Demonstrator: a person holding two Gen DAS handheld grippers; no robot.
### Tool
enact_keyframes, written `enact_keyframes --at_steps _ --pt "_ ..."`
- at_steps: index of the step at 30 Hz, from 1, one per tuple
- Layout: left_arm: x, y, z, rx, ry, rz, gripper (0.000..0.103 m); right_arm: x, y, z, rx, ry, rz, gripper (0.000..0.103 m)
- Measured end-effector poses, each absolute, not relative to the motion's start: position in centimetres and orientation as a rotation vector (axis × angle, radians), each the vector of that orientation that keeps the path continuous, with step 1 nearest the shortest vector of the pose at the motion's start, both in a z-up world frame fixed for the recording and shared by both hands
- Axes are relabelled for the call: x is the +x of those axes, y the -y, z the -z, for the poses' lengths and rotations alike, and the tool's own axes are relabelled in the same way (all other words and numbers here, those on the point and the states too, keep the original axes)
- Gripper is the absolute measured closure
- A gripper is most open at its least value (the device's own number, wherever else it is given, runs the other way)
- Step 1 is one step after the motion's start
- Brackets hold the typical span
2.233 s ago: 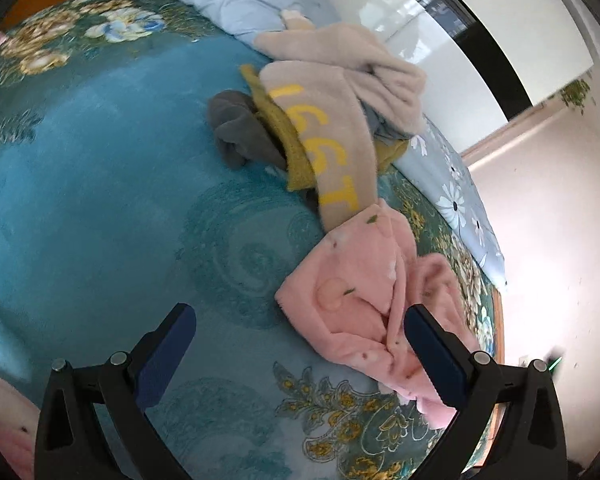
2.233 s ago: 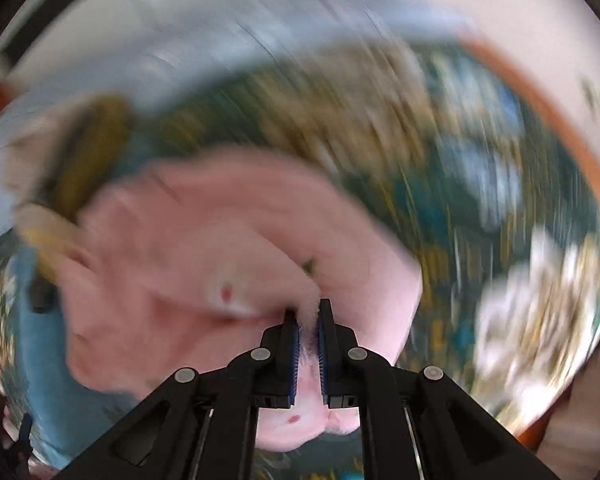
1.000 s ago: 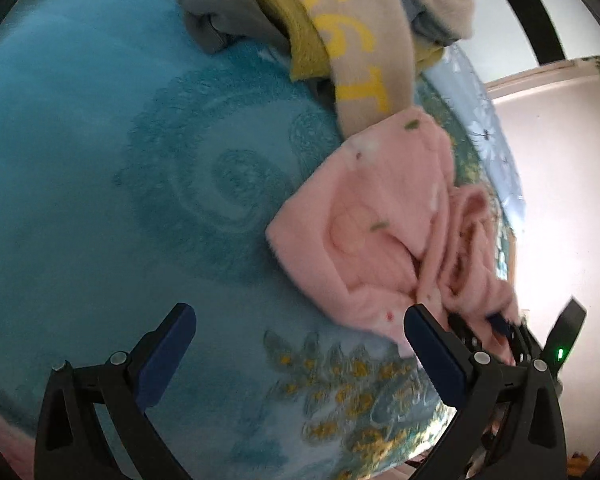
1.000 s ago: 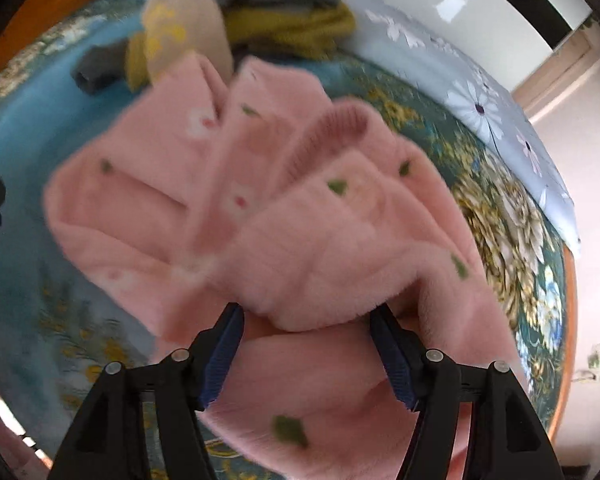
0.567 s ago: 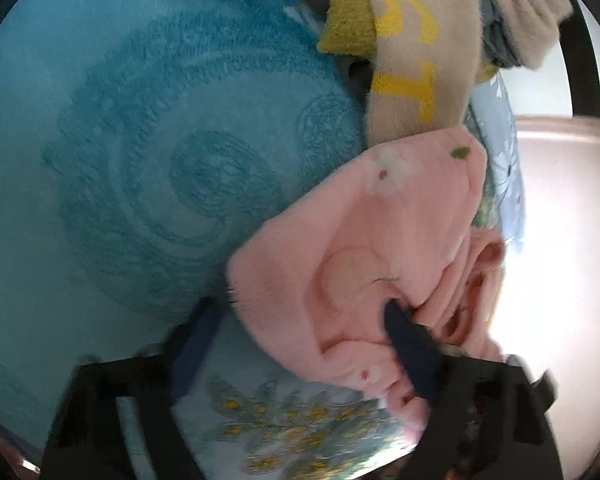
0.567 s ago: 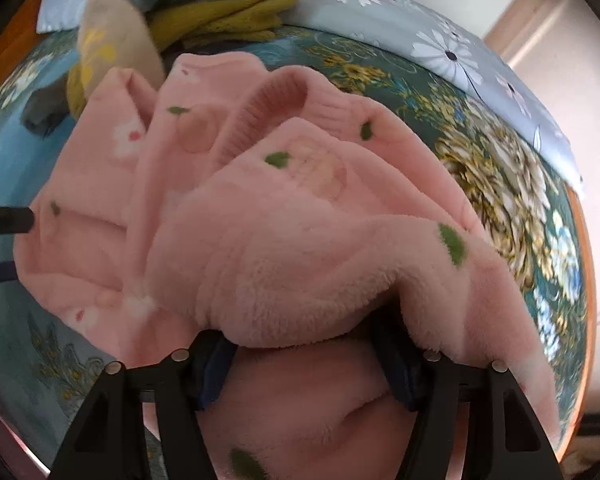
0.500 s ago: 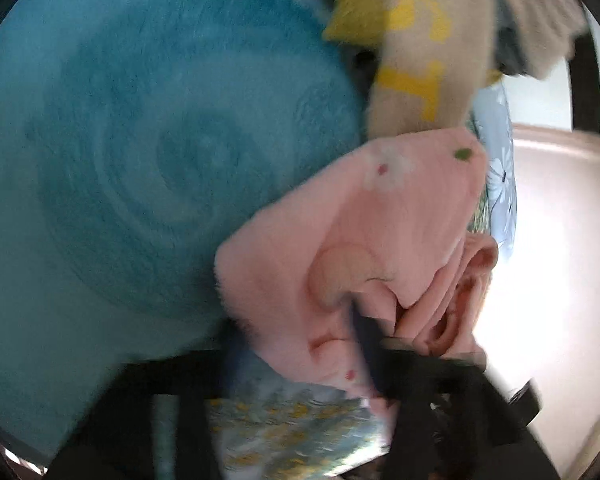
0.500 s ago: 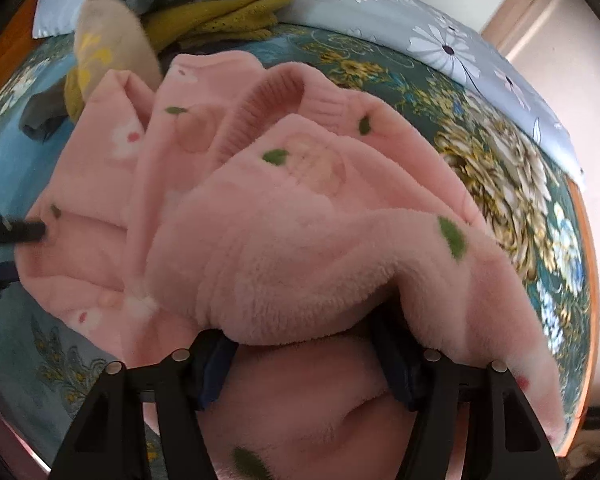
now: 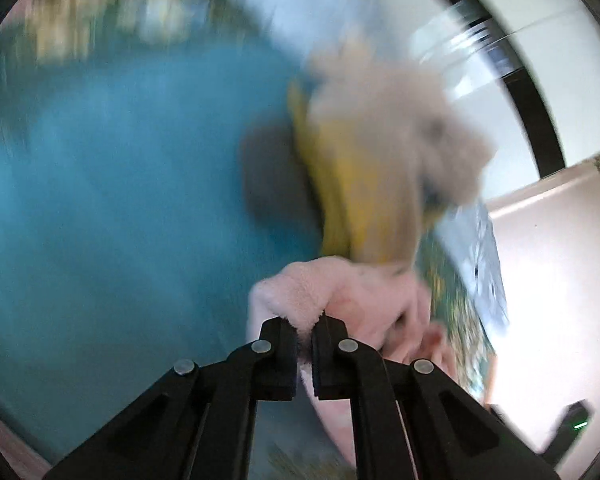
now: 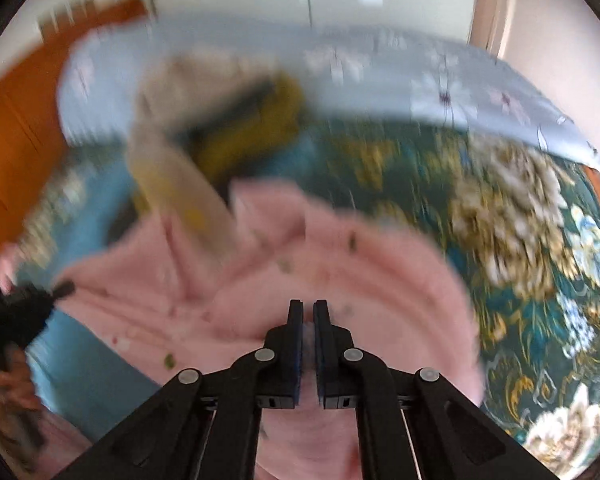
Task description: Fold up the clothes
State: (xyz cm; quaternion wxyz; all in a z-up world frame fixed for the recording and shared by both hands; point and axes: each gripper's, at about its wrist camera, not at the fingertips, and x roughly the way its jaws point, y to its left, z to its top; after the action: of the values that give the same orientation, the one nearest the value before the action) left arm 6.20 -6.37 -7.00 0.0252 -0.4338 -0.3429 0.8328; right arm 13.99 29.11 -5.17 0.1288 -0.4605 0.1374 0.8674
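Observation:
A pink fleece garment with small green and red dots lies on a teal floral bed. My left gripper is shut on a bunched edge of it, lifted off the bedspread. In the right wrist view the garment spreads wide ahead, and my right gripper is shut on another part of it. The left gripper shows at that view's left edge, holding the far corner. Both views are blurred by motion.
A pile of clothes, beige with yellow letters, mustard and grey, lies just behind the pink garment; it also shows in the right wrist view. A pale blue floral quilt runs along the back. An orange headboard stands at left.
Both grippers were open around the pink garment; both have now shut on it. The left one has lifted its edge, and both views swing fast.

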Motion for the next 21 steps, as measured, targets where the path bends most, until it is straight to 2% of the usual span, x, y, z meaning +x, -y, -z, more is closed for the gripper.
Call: enact_keyframes --at_steps 1,4,6,8,12,16,17,18,19,20,21 --pt "6.3 8.8 4.6 -1.245 1.070 -2.650 0.098 14.5 -30.1 3.4 -1.254 -0.422 -2.540 0.103" --pt "7.5 14.3 0.4 -1.053 1.163 -2.778 0.098 16.0 -33.0 -1.9 -0.998 -0.488 -2.578 0.103" --pt "8.6 16.2 1.1 -1.064 1.237 -2.808 0.098 17.0 -35.0 -5.4 -0.834 -0.527 -2.590 0.103" --pt "9.7 17.6 2.8 -1.117 1.314 -2.820 0.098 17.6 -36.6 -5.0 -0.850 -0.507 -2.549 0.103" --pt "11.4 18.8 8.8 -1.342 1.468 -2.773 0.098 17.4 -36.0 0.4 -1.057 -0.594 -2.490 0.102" --pt "12.9 19.1 12.7 -1.525 1.493 -2.722 0.098 15.5 -32.7 5.7 -1.268 -0.660 -2.486 0.098" --pt "13.0 19.3 13.4 -1.564 1.482 -2.721 0.098 14.8 -31.8 6.6 -1.303 -0.680 -2.492 0.095" --pt "13.0 19.6 14.0 -1.589 1.483 -2.720 0.098 14.3 -31.1 7.3 -1.327 -0.704 -2.499 0.078" --pt "13.1 19.9 14.4 -1.601 1.495 -2.717 0.098 13.4 -30.5 7.8 -1.346 -0.746 -2.501 0.049" --pt "13.3 20.1 14.7 -1.605 1.507 -2.717 0.098 12.6 -29.9 8.4 -1.365 -0.788 -2.504 0.039" --pt "13.6 20.2 14.9 -1.602 1.518 -2.720 0.098 11.9 -29.3 8.7 -1.377 -0.825 -2.518 0.037"
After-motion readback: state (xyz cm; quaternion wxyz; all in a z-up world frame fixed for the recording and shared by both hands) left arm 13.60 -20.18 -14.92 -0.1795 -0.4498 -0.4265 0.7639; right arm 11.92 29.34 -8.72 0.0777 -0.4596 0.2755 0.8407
